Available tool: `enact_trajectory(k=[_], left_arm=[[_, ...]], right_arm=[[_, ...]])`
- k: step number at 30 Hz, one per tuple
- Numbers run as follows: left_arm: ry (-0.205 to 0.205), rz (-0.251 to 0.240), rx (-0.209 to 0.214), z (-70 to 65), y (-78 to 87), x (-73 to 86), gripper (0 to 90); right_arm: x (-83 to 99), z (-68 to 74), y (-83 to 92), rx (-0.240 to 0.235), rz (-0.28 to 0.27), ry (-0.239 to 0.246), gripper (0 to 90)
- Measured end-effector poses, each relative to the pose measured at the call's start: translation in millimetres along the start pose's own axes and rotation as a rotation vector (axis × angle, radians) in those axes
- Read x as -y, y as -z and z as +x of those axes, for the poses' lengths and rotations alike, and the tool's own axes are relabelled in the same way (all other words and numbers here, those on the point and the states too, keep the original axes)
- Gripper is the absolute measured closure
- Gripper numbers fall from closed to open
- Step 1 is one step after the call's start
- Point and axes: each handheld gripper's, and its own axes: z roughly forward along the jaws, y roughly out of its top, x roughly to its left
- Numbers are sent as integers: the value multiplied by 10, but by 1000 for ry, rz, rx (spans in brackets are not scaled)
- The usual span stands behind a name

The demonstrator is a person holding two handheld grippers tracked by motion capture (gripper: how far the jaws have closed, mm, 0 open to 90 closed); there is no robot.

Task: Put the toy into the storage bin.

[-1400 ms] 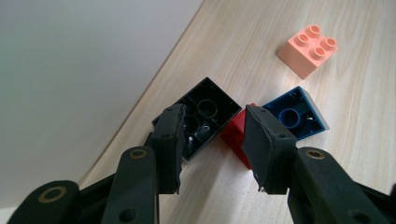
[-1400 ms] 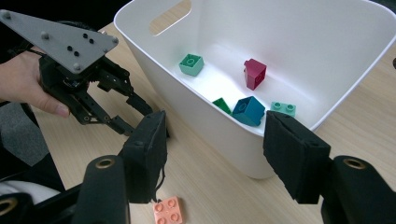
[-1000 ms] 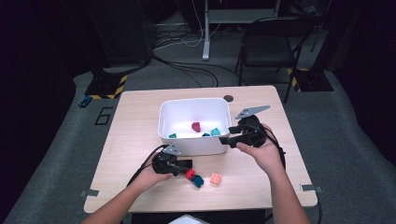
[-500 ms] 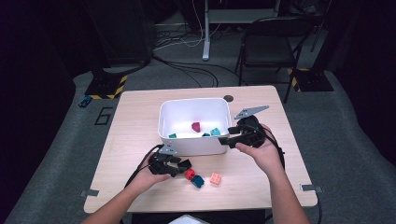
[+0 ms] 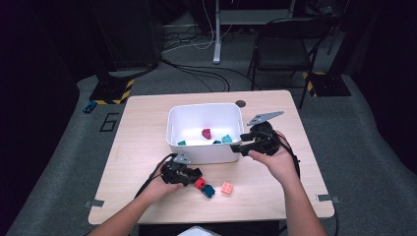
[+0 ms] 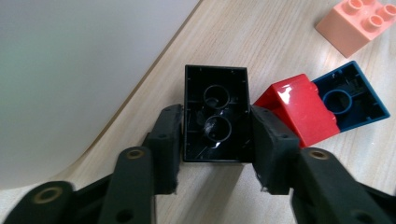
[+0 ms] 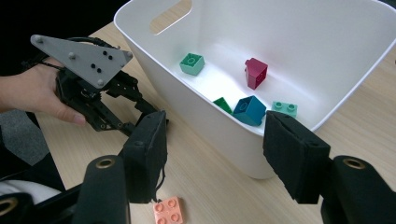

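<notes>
Wooden table (image 5: 133, 147), centre of the high view, dark floor and cables behind it. White bin (image 5: 204, 147) sits mid-table; in the right gripper view its wall (image 7: 224, 126) fills the upper right, with loose bricks on its floor: dark red brick (image 7: 256, 73), teal brick (image 7: 250, 110), mint green brick (image 7: 192, 63), small green wedge (image 7: 223, 103), pale green plate (image 7: 284, 108).

Left claw (image 5: 191, 173) lower centre of the high view, just in front of the bin's near wall, low over the table. In the left gripper view the left claw (image 6: 215, 140) has a black brick (image 6: 215, 112) between its two pads, hollow underside toward the camera (both pads look pressed on its side walls). Jaws have just been closing, partly open width, set by the brick.

Right claw (image 5: 236, 147) right of centre in the high view, at the bin's near right corner. Right gripper view: right claw (image 7: 217, 154) stands wide open, bin's rim and near wall seen between the pads, pads not pressing on it as far as I can tell.

Small loose pieces on the table, lower centre of the high view: red brick (image 5: 199, 183) touching the blue brick (image 5: 207, 191), salmon brick (image 5: 226, 188) just beside to the right. Left gripper view: red brick (image 6: 299, 109) sits against the black one's right side, overlapping the blue brick (image 6: 348, 95); salmon brick (image 6: 357, 23) upper right, apart.
</notes>
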Motion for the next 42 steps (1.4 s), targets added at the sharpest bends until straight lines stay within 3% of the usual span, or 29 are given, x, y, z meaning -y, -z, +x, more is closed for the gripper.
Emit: enact_trajectory(k=[16,42], left_arm=[[12,-20,3,-46,186,-48,586],[32,-96,8,-69,867,-407,586]], right_arm=[[-4,11,6,1,-3,0,391],[-4,5,17,3,-7,2,391]])
